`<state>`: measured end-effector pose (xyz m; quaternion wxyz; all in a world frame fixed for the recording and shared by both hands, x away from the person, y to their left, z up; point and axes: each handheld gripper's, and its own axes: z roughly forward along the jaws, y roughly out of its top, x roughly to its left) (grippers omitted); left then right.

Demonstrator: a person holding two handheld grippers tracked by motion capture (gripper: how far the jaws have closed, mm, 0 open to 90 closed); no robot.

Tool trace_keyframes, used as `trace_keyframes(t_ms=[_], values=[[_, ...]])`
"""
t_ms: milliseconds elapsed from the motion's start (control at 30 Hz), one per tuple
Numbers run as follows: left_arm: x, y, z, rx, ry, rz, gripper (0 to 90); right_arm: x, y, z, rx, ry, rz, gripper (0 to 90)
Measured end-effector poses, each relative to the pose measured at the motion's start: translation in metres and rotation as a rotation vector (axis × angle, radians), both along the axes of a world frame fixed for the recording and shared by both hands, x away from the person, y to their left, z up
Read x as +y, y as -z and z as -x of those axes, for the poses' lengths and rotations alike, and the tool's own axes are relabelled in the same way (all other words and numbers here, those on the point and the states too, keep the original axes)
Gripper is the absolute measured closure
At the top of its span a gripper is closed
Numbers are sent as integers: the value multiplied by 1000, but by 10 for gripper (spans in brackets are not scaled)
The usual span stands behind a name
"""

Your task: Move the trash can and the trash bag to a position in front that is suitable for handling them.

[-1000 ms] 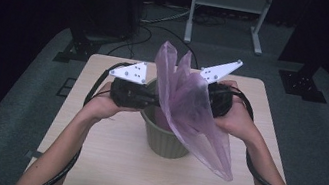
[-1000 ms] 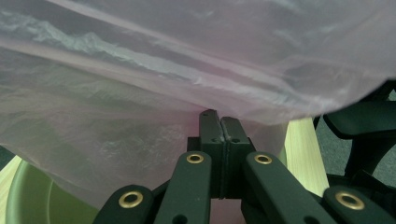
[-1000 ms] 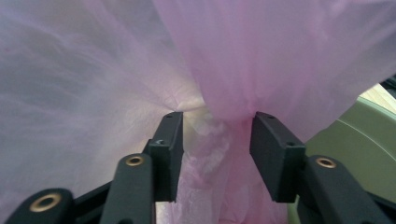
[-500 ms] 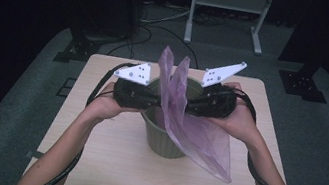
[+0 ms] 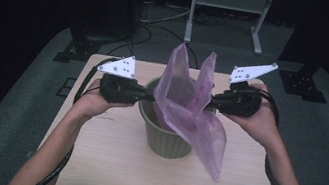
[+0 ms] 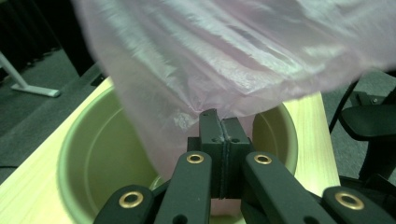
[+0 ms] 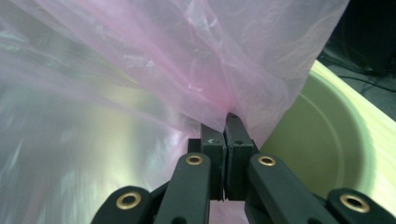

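The tabletop (image 5: 105, 163) is pale wood-grain laminate, rectangular, lit from above. Grey carpet floor (image 5: 4, 126) surrounds it on all sides. At 12 o'clock stands a light grey metal frame (image 5: 226, 11) with two legs and a crossbar. Black equipment stands rest on flat bases at 10 o'clock (image 5: 76, 50) and 2 o'clock (image 5: 303, 85). Loose cables (image 5: 164, 19) lie on the floor near 11 o'clock. The surrounding walls recede into darkness.

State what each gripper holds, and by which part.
Both grip the pink plastic bag: left gripper and right gripper each pinch its film on opposite sides.
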<state>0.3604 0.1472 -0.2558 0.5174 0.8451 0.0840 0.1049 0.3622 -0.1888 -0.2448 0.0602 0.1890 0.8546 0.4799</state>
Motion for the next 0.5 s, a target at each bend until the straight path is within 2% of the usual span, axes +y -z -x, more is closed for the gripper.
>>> trace_keyframes(t_ms=[100,200,333,500], values=[[9,-2,-1,-3,-18,-4,900,-12,0,-1,0,38,-8,893],[18,-2,-2,2,-44,12,900,-23,0,-2,8,73,-15,893],[27,-4,-1,9,-53,39,900,-35,3,-5,20,111,-20,897],[35,2,-2,21,-72,40,900,-50,10,-7,36,150,7,898]])
